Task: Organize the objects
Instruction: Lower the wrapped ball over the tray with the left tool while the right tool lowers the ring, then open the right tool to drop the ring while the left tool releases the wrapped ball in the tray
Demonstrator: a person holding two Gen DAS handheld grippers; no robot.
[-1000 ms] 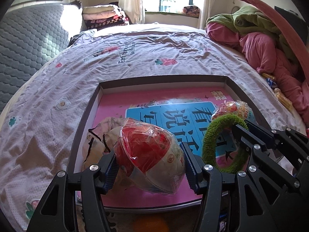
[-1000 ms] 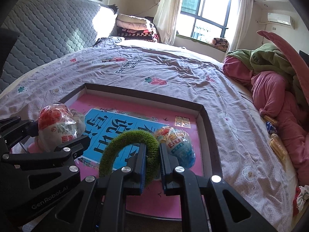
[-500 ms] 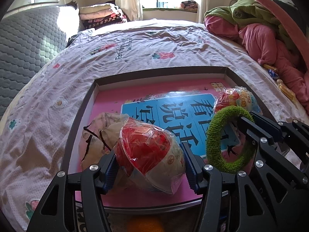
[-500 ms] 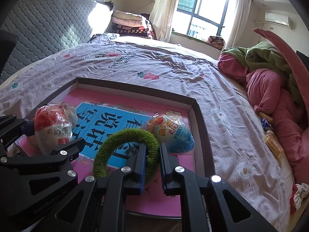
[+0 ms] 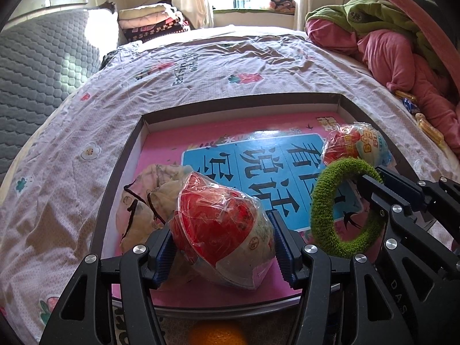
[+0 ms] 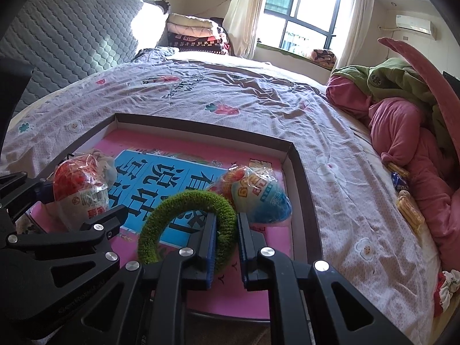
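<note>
With the left gripper (image 5: 222,247) clamping the red wrapped egg (image 5: 221,230) and the right gripper (image 6: 225,247) pinching the green ring (image 6: 187,221), lower each gently onto bare floor by the tray's (image 5: 241,103) near edge before releasing.

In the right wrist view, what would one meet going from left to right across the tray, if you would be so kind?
Red wrapped egg in the left gripper → green ring in the right gripper → blue wrapped egg → tray's right wall.

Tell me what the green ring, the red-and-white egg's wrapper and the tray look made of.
Green ring: fuzzy, matte, probably yarn or chenille over a core; nubby pile shows.
Red-and-white egg: wrapped in thin clear plastic film; glossy crinkles and glare.
Tray: likely cardboard; thin, matte brown walls with pale inner faces, printed pink floor.
</note>
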